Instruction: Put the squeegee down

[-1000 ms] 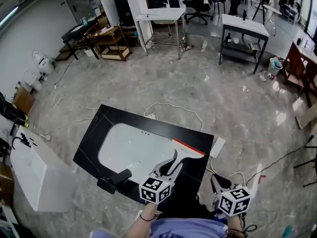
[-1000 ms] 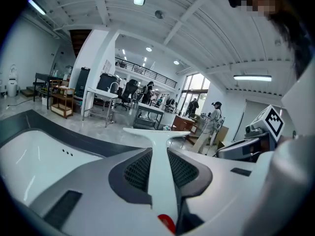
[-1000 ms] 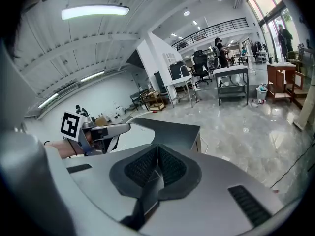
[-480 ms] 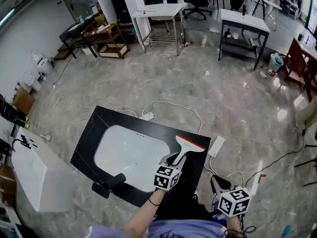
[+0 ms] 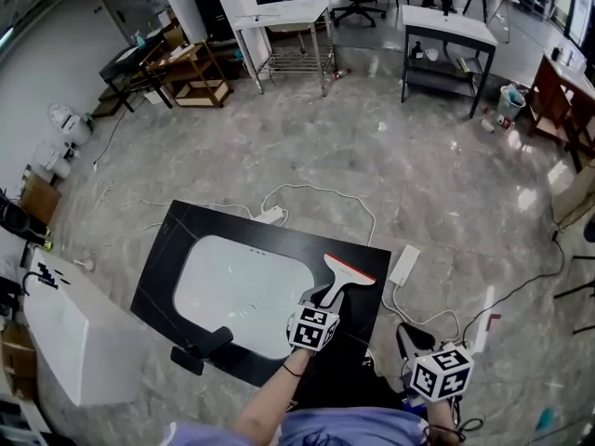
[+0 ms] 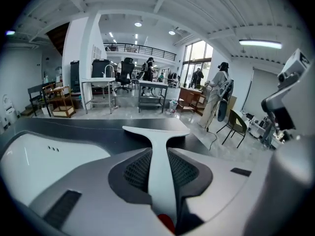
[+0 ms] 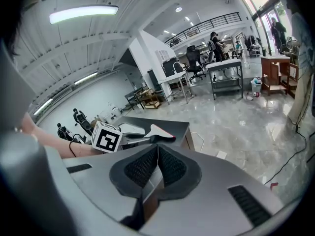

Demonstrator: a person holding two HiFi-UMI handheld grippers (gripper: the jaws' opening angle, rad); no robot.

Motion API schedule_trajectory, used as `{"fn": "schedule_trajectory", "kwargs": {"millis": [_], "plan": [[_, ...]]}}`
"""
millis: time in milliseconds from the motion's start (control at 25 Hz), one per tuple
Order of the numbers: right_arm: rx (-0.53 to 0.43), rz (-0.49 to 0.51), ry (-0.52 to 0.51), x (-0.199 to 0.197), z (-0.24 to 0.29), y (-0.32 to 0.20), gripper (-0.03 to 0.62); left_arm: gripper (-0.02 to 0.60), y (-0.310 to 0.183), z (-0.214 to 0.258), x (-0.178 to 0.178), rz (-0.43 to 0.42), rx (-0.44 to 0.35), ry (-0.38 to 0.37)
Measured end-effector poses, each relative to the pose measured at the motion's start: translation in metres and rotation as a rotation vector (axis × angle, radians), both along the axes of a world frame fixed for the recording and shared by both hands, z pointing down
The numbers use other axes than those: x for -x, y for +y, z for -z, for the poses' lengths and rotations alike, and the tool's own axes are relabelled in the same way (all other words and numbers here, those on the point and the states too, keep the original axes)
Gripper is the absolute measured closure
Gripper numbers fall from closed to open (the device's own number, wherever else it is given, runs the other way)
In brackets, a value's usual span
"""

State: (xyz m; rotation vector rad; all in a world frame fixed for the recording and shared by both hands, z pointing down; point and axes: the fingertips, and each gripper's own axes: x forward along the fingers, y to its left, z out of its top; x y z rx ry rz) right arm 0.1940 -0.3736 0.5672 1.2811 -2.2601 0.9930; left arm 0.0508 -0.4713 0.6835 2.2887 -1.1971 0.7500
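A white squeegee (image 5: 344, 275) with a red blade edge lies low over the right part of a black countertop (image 5: 167, 249) that holds a white sink basin (image 5: 237, 291). My left gripper (image 5: 323, 301) is shut on the squeegee's handle (image 6: 160, 178), and the T-shaped head (image 6: 156, 131) points away from me, just above the dark surface. In the right gripper view the squeegee (image 7: 156, 131) and the left gripper's marker cube (image 7: 106, 136) show at left. My right gripper (image 7: 156, 162) hangs off the counter's right side, jaws together with nothing between them; its cube (image 5: 441, 372) shows at the bottom.
A black faucet piece (image 5: 203, 347) lies at the counter's near edge. A white cabinet (image 5: 65, 333) stands at left. A white power strip (image 5: 403, 266) and cables lie on the marble floor at the counter's right. Tables and shelving stand far back.
The left gripper has come down and forward with the squeegee, bringing the blade lower onto the counter's right part. The right gripper has hardly moved.
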Motion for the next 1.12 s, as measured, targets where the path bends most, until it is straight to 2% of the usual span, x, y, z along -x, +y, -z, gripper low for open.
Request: {"fn": "schedule_trajectory", "kwargs": {"millis": [80, 200, 320, 400, 600, 800, 1120], "plan": [[-0.002, -0.009, 0.001, -0.001, -0.001, 0.0, 0.572, 0.479, 0.001, -0.004, 0.0, -0.014, 0.001, -0.013], [-0.007, -0.016, 0.003, 0.0, 0.002, 0.001, 0.574, 0.463, -0.002, -0.002, -0.002, -0.015, 0.006, 0.014], [-0.013, -0.019, 0.01, 0.001, 0.005, 0.006, 0.574, 0.366, 0.002, -0.001, -0.006, -0.023, 0.022, 0.046], [-0.017, -0.025, 0.015, 0.001, 0.007, 0.01, 0.573, 0.344, 0.006, -0.001, -0.005, -0.032, 0.028, 0.048], [-0.029, -0.043, 0.028, 0.002, 0.01, 0.021, 0.574, 0.337, 0.015, 0.01, 0.011, -0.019, 0.006, 0.072], [-0.041, -0.043, 0.035, 0.011, 0.015, 0.029, 0.574, 0.337, 0.025, 0.039, 0.024, -0.014, -0.028, 0.153], [-0.07, -0.037, 0.036, 0.031, 0.026, 0.037, 0.572, 0.339, 0.058, 0.097, 0.037, -0.082, -0.126, 0.191]]}}
